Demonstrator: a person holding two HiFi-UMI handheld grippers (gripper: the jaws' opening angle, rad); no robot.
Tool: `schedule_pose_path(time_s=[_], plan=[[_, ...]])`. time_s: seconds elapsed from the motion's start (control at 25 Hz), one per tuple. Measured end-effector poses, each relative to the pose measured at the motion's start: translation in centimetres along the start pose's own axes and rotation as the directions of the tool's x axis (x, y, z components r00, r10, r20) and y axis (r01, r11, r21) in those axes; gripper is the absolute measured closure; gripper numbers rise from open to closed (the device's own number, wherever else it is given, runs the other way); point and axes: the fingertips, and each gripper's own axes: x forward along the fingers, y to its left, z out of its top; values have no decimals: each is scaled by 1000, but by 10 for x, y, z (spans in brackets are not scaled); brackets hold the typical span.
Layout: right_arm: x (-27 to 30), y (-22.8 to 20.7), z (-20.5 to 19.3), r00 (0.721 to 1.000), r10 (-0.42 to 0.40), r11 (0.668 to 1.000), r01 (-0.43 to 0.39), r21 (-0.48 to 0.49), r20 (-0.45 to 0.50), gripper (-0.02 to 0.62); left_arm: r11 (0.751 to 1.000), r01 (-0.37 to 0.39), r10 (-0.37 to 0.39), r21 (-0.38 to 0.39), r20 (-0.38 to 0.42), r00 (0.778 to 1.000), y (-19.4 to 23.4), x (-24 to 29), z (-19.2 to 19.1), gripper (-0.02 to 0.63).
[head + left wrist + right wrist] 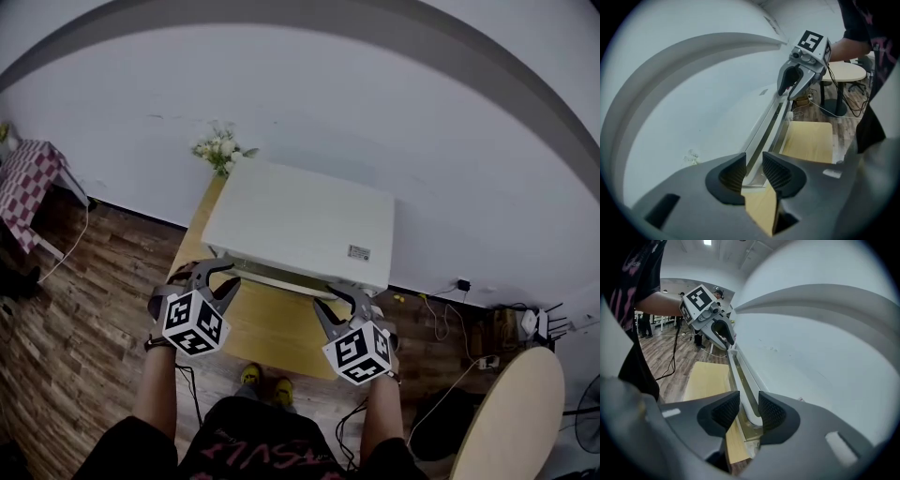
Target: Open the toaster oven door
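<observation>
Grasp step: left gripper (753, 171) and right gripper (749, 411) straddle the toaster oven (300, 220) door handle (764, 131), jaws half open and unclamped, door seemingly shut; next, close both 2 and pull down.

Seen from above, only the white top of the toaster oven (300, 220) shows; its door face is hidden beneath that top. The label (359, 252) on it is too small to read. It covers most of the desk (267, 323). A round table (514, 422) is cut off at the lower right edge.
</observation>
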Motion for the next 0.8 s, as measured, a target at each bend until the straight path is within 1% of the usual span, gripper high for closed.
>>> schedule_pose_path(time_s=[0.12,0.28,0.52,0.8], plan=[[7,6,-2,999,36,999,-37,-21,-39,439,998,46,-45,46,-16,999,-4,8,-3,466],[16,9,-7,994,51,996,-57,-62,-94,439,991,86,-82,105,-38,996,-6,17,-5,459],[25,12,-10,987,59,991,-75,-108,-146,440,978,134,-123,158,-81,989,-8,24,-15,457],[33,13,-15,981,48,988,-74,-132,-187,454,968,166,-149,190,-98,984,-13,33,-20,463]])
